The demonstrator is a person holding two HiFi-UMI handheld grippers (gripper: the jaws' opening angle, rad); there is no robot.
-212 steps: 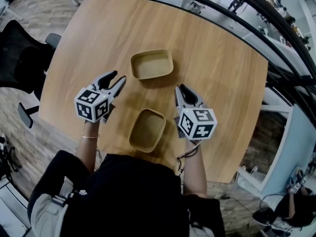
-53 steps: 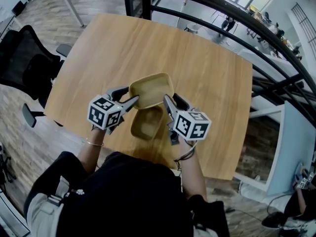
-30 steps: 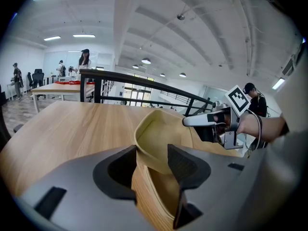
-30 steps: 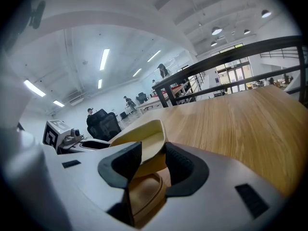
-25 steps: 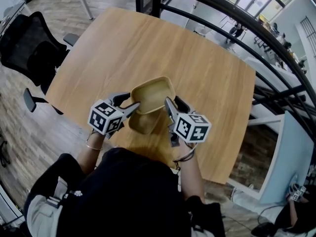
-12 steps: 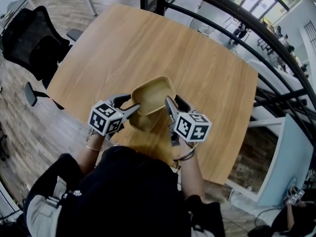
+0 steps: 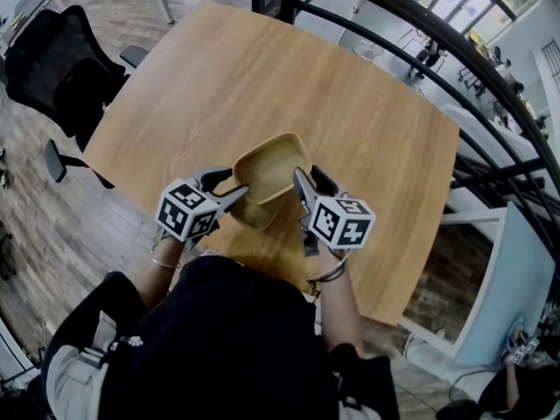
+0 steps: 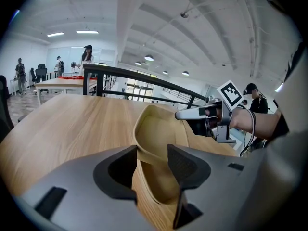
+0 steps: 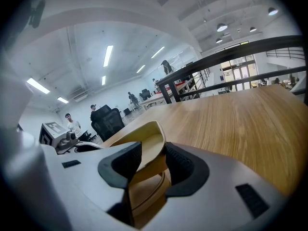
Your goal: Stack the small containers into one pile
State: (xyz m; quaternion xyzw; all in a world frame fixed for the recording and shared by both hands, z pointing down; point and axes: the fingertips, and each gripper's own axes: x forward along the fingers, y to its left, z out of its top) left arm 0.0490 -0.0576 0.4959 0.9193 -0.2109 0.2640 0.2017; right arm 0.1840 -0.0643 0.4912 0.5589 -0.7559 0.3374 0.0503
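Both containers had lain apart on the worktop (image 7: pixel 219 77) at the earliest frame, one farther out and one near the person. By now the far one had left its place and hung over the near one, much where it had been half a second before.

The upper container (image 7: pixel 269 166), a shallow tan tray with rounded corners, was tilted and lifted clear of the wood. The left claw (image 7: pixel 229 184) was closed on its left wall, the thin rim caught between the two dark pads in the left gripper view. The right claw (image 7: pixel 308 178) was clamped on the opposite rim in the same way, its jaws standing fairly wide around the curled lip. The lower container (image 7: pixel 252 215) sat on the worktop directly beneath. From the head view only its near end showed under the upper one, and in the right gripper view its rim showed just below the jaws.

Each claw carried a cube with bold black-and-white square markers, the left cube (image 7: pixel 186 214) and the right cube (image 7: pixel 341 221). They hid the person's hands and part of the worktop's near edge. A thin bracelet (image 7: pixel 160 259) circled the left wrist.

Around the worktop, a black office chair (image 7: pixel 48 64) stood off its left side on a plank floor. A black railing (image 7: pixel 411 20) curved past the far corner. Several people (image 8: pixel 86 57) stood by distant desks in the left gripper view.
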